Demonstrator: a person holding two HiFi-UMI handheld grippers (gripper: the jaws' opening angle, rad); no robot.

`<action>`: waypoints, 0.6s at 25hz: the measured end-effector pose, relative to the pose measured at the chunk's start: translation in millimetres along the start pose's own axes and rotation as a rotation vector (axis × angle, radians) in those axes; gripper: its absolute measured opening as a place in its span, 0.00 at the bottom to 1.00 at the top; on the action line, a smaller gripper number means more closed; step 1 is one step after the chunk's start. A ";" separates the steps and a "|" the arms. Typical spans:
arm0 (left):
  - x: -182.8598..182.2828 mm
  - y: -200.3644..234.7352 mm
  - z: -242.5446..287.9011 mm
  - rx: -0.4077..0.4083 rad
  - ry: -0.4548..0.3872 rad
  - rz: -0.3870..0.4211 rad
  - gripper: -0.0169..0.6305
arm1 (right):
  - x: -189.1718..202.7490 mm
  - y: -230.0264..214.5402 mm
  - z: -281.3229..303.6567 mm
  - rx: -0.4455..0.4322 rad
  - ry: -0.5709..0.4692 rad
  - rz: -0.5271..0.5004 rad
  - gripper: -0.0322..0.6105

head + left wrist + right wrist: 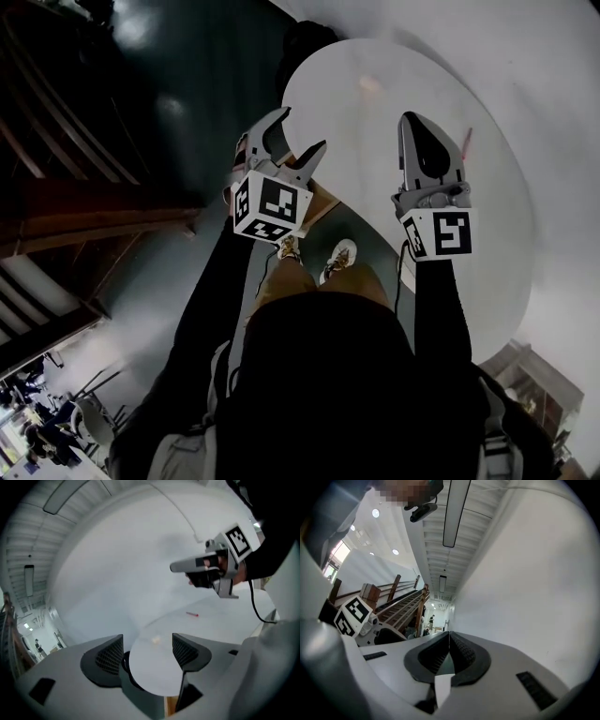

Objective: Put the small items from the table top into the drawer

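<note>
While both grippers are being held above the near edge of the round white tabletop point(366, 141), nothing is being gripped.

- The left gripper point(302, 129) is being held with its jaws spread, with only bare table showing between them.
- The right gripper point(417, 127) is being held with its jaws pressed together on nothing.
- A small pale piece point(370, 82) is lying toward the far edge, and a thin red stick point(466, 142) is lying near the right edge. The two are well apart.
- No drawer is being made out for certain. A brown panel point(321, 202) under the near edge is possibly it.

Risks, as judged:
- The flat stick is likely to be pushed off the right edge by a shallow approach.
- The pale piece may be squeezed out sideways.
- The right jaws need parting first.
</note>
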State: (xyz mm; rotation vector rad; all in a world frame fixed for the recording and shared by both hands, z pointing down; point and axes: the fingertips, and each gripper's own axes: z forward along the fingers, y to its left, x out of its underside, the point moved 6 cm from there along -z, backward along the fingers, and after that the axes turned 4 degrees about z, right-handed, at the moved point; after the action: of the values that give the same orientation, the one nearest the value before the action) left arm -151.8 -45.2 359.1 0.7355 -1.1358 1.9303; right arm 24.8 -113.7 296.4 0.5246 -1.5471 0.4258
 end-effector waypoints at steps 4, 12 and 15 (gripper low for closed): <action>-43.4 16.1 -20.0 -0.112 -0.208 -0.068 0.55 | -7.7 -10.5 -4.7 0.013 -0.033 0.004 0.09; -85.6 14.9 -4.0 -0.068 -0.347 -0.077 0.55 | -0.8 -39.0 -11.2 0.061 -0.019 0.016 0.09; -84.1 9.7 34.0 0.060 -0.327 0.004 0.55 | 2.9 -50.9 -16.6 0.099 -0.006 0.019 0.09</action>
State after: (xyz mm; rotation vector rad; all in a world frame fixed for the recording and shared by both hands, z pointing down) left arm -111.0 -105.8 304.3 1.1134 -1.2757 1.8994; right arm 67.3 -146.2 297.5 0.5891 -1.5437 0.5176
